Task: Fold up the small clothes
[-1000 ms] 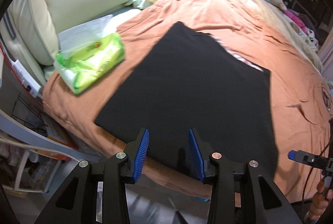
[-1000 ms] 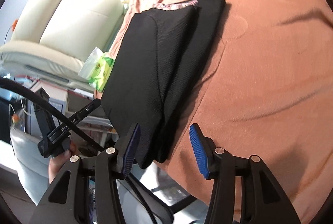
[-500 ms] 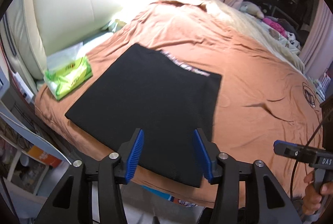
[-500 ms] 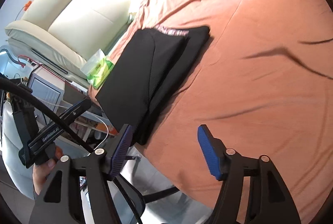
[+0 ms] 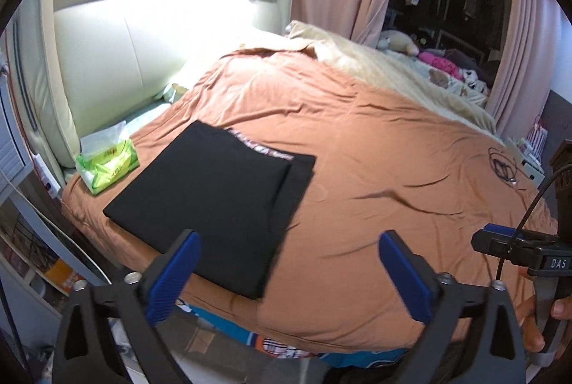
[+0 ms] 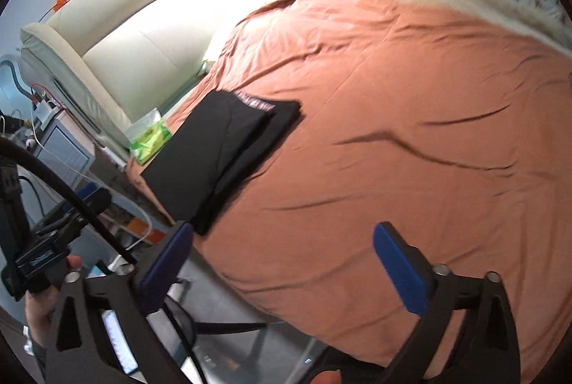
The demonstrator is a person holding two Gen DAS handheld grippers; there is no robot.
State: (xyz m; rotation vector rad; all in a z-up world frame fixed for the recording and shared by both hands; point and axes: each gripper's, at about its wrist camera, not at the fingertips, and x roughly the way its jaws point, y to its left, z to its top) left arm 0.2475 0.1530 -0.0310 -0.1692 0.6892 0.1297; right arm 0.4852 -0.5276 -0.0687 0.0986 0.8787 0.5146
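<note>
A black folded garment lies flat on the orange bedsheet near the bed's front left corner, its patterned waistband at the far edge. It also shows in the right wrist view. My left gripper is open wide and empty, held back above the bed's front edge, just right of the garment's near corner. My right gripper is open wide and empty, over the bed's edge, to the right of the garment. The right gripper shows in the left wrist view at the right.
A green tissue pack lies left of the garment by the cream padded headboard. A beige blanket and soft toys lie at the far side. Shelves and cables stand below the bed's left edge.
Both grippers have pulled back and up from the garment and opened wider. The garment stays folded on the bed.
</note>
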